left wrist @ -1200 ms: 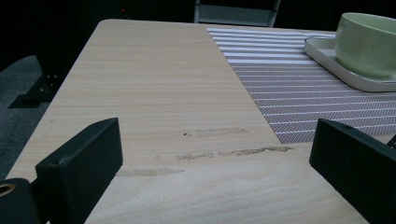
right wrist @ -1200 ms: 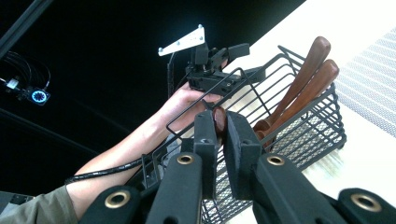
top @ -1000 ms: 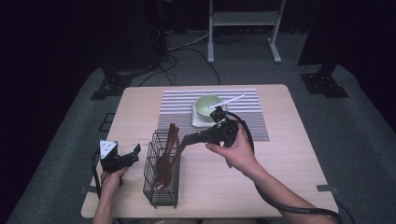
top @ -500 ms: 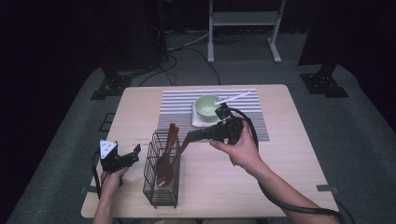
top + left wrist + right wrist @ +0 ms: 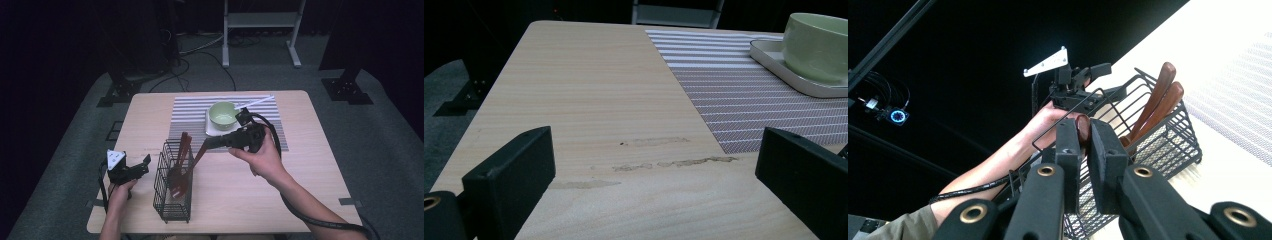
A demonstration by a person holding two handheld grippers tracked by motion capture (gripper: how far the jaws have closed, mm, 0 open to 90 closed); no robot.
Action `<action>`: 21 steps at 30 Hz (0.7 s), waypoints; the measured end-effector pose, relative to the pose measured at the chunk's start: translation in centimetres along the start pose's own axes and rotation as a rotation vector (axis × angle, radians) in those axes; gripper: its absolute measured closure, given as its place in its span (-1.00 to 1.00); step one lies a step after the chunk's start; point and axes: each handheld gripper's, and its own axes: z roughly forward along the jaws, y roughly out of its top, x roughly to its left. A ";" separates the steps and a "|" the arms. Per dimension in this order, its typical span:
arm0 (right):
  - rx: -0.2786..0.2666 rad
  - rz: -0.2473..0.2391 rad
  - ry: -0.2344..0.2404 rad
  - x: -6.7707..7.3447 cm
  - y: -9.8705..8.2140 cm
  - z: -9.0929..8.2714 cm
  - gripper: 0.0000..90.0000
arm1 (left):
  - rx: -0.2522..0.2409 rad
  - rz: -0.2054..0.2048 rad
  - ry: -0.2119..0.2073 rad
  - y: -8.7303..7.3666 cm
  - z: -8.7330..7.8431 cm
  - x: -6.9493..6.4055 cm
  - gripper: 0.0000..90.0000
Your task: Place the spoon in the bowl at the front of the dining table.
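The right gripper (image 5: 1084, 145) pinches a brown wooden utensil handle (image 5: 1083, 131), its jaws just above the black wire basket (image 5: 172, 200). Two more wooden utensils (image 5: 1155, 100) stand in that basket beyond the jaws. The left gripper (image 5: 142, 166) rests spread wide, well apart.

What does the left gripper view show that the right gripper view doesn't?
Left gripper view: the left gripper with open jaws, and a pale green ceramic bowl on a white square tray. Right gripper view: the right gripper shut on a brown wooden utensil handle at a black wire basket holding two more wooden utensils. Both: the light wooden table and grey striped placemat.
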 end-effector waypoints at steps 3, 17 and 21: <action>-0.001 0.004 0.002 -0.1 -0.1 -0.3 0.84 | 0.000 0.001 0.000 0.0 0.0 0.0 -0.96; -0.014 0.016 0.006 -0.5 -0.4 -1.3 0.84 | -0.001 0.000 0.000 0.0 0.0 0.0 -0.96; -0.014 0.021 0.010 -0.5 -0.4 -1.6 0.84 | 0.000 0.001 0.001 0.0 0.0 0.0 -0.96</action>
